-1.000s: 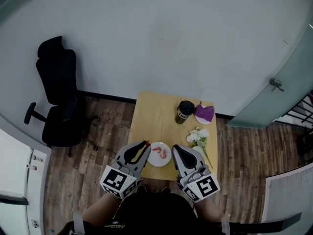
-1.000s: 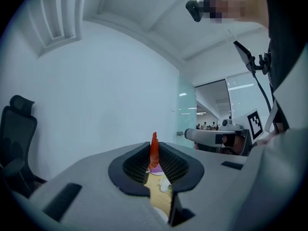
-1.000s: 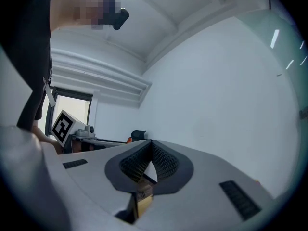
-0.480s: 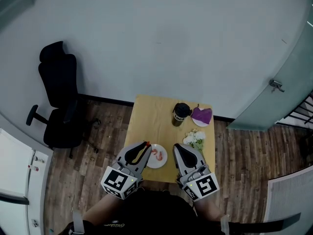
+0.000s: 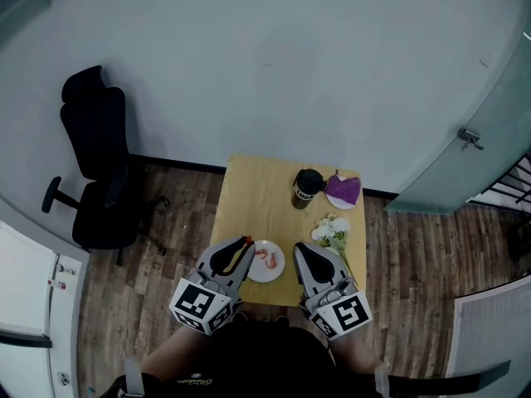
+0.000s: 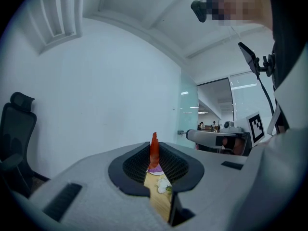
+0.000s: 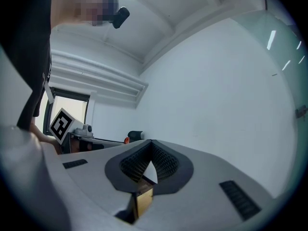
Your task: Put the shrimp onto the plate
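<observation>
- The left gripper [image 5: 244, 245], at the near left of the table [image 5: 249, 197], has its jaws pinching a shrimp [image 6: 154, 149]. The orange-red body stands upright between the ribbed pads with its tip poking out above them.
- The right gripper [image 5: 298, 250], at the near right, has its jaws pressed together with nothing between them.
- The plate [image 5: 277, 270] sits between the two grippers at the table's near edge. A pink piece [image 5: 268, 258], probably another shrimp, already lies on it. The held shrimp hangs just left of the plate's rim.
- The shrimp is likely light, soft and a little slippery. A gentle grip across the thick middle of the body suits it, since squeezing harder could crush it or squirt it out.
- Farther right are white flowers [image 5: 333, 230], and beyond them a black cup [image 5: 308, 186] and a purple napkin [image 5: 344, 189].
</observation>
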A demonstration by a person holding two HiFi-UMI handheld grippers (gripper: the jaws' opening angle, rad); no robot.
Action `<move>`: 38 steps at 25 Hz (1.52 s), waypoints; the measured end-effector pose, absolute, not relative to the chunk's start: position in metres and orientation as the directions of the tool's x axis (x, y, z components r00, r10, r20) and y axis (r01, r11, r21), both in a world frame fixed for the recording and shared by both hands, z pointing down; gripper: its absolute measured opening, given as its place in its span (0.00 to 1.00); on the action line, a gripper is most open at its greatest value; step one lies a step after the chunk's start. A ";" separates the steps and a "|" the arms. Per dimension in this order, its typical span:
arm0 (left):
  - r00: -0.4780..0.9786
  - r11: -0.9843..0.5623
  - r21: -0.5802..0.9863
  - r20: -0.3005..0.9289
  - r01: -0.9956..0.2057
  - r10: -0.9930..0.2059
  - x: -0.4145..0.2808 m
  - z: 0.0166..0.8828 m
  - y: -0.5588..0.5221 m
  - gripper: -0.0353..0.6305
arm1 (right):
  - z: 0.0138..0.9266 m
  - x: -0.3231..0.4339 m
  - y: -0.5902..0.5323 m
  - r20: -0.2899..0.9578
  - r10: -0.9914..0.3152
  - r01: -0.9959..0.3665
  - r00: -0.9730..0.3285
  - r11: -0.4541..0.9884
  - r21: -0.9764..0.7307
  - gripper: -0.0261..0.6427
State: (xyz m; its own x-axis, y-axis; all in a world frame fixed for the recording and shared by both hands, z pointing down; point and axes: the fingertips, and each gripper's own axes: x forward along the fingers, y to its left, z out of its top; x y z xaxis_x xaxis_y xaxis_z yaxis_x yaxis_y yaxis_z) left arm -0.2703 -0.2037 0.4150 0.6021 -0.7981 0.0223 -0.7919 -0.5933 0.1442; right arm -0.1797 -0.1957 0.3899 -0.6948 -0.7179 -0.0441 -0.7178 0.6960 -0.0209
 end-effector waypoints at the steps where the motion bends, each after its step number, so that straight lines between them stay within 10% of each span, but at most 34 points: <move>1: 0.604 -0.594 0.146 0.026 -0.791 -0.797 -0.270 0.417 -0.205 0.14 | 0.391 -0.180 -0.196 -0.040 -0.719 -0.719 -0.694 0.695 -0.021 0.04; 18: 0.541 -0.706 -0.147 0.542 -0.693 -0.644 -0.255 0.605 -0.251 0.14 | 0.408 -0.183 -0.210 0.025 -0.738 -0.738 -0.675 0.674 -0.021 0.04; 38: 0.312 -0.956 -0.280 0.903 -0.092 -0.295 -0.230 0.781 -0.210 0.14 | 0.414 -0.160 -0.204 0.054 -0.787 -0.789 -0.614 0.614 -0.019 0.04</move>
State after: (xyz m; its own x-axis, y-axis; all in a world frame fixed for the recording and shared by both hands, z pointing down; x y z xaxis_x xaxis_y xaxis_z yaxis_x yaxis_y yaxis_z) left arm -0.2302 -0.2097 0.7807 0.3116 -0.2949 0.9033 -0.0921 -0.9555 -0.2802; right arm -0.1597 -0.2039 0.4139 -0.6145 -0.7871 0.0538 -0.7887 0.6144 -0.0190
